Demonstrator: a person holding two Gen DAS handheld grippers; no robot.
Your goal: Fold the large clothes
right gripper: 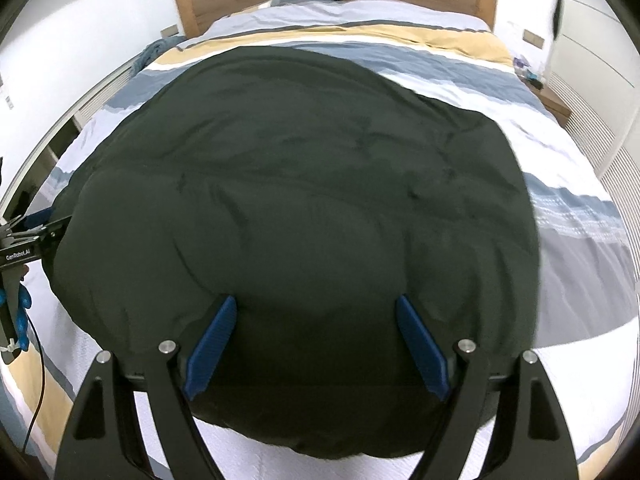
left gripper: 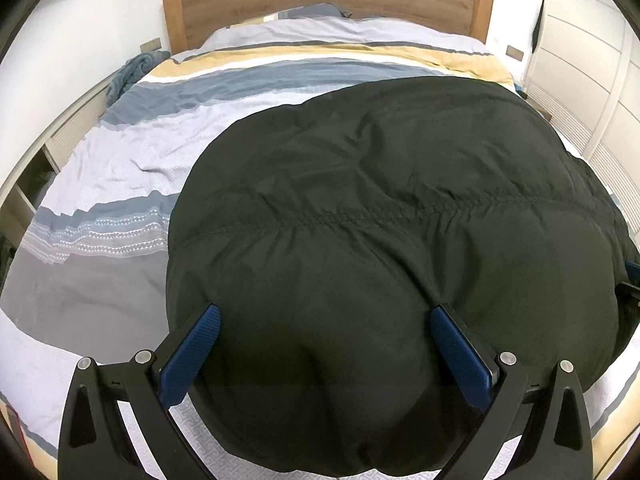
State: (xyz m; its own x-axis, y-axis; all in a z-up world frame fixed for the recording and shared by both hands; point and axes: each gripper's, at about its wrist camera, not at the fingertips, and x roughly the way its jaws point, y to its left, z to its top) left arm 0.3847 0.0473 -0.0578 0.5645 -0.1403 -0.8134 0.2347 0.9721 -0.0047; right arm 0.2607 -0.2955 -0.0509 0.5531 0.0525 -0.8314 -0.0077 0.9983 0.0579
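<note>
A large black padded jacket (left gripper: pixel 380 208) lies spread on the bed, with a stitched seam across its middle. It also fills the right wrist view (right gripper: pixel 304 208). My left gripper (left gripper: pixel 325 314) is open, its blue pads over the jacket's near left part. My right gripper (right gripper: pixel 316 304) is open above the jacket's near edge. Neither holds any cloth. The left gripper's body also shows at the left edge of the right wrist view (right gripper: pixel 24 248).
The bed (left gripper: pixel 120 160) has a striped grey, blue, yellow and white cover and a wooden headboard (left gripper: pixel 328 4). A blue cloth (left gripper: pixel 132 68) lies at the far left. White cabinets (left gripper: pixel 592 80) stand at the right. A bedside table (right gripper: pixel 552 100) holds small items.
</note>
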